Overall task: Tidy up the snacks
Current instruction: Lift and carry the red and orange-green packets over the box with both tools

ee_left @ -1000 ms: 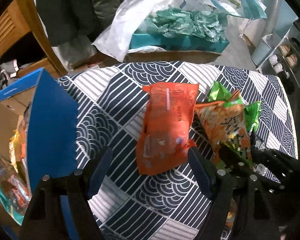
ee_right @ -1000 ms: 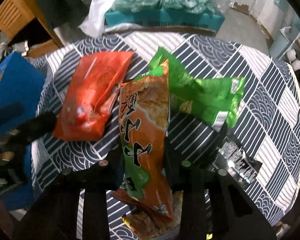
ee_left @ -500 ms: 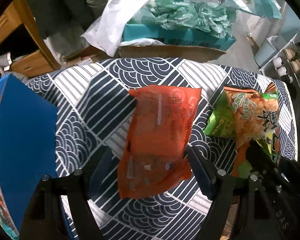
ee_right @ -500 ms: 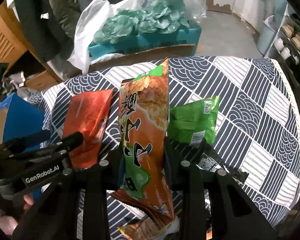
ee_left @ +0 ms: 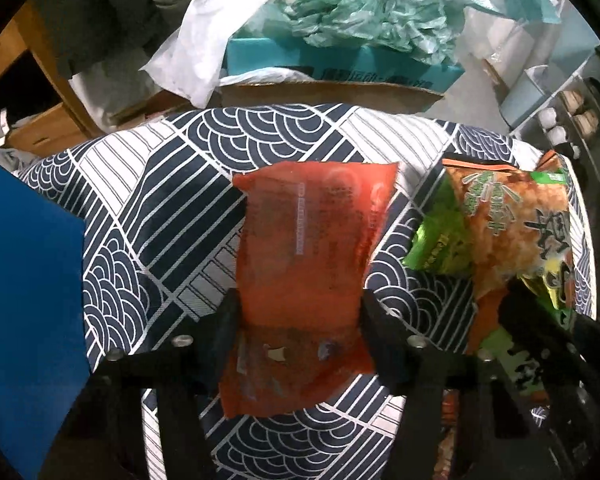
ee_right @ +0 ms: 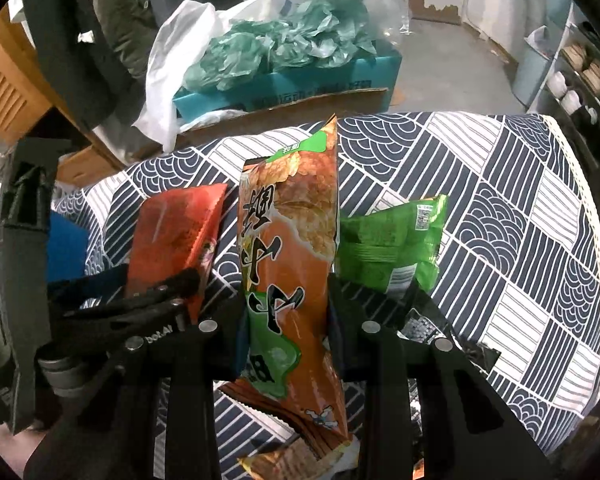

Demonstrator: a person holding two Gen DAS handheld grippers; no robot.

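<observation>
Lifting both bags now: my left gripper has closed on the red bag, which lay flat on the table 1 second ago. My right gripper still pinches the orange bag. The blue box comes next, I think.

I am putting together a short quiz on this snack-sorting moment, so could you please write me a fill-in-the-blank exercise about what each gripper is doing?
1. The left gripper is shut on the plain ____ snack bag.
2. The right gripper grips the tall orange bag printed with large ____ characters.
3. A ____ snack bag lies on the patterned tablecloth, free of both grippers.

Missing words: red; black; green
</observation>
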